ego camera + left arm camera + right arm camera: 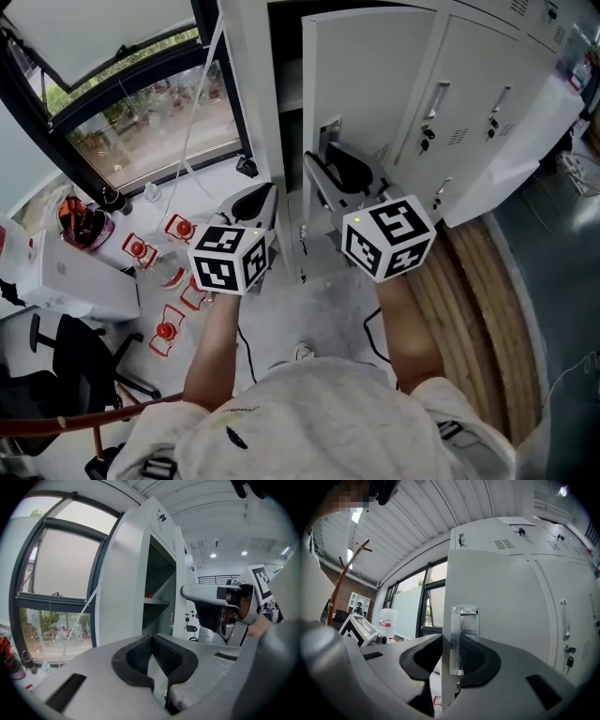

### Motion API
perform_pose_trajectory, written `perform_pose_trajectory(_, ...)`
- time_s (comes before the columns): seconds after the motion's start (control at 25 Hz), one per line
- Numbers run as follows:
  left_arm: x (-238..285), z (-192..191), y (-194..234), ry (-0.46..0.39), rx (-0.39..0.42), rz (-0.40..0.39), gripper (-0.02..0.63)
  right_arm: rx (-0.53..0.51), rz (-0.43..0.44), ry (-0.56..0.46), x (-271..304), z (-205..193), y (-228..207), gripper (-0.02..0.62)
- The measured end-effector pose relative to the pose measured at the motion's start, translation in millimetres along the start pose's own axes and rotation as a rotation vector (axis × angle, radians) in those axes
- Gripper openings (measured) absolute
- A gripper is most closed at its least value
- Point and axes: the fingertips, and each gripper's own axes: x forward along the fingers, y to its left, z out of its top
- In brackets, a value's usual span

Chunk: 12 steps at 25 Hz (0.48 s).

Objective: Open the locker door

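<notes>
Forearms [217, 349] outstretched, right gripper [453, 644] clasping locker door [501, 606] edge — left gripper [153, 643] closed

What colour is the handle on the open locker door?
The upright metal handle is shiny silver; the right gripper view shows it best.

From my end I count two grippers — left gripper [254, 201] and right gripper [341, 174] — one open locker door [367, 82], one office chair [66, 354], and four red-centred packs [137, 248] on the floor [328, 314].
</notes>
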Motion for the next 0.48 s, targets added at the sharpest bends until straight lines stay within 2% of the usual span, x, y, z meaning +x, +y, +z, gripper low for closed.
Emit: perform_pose_trajectory(0.48,11,7,-44,-0.009,0.006,-0.043,0.006,0.000,0.086,-0.032,-38,3,0,0.106)
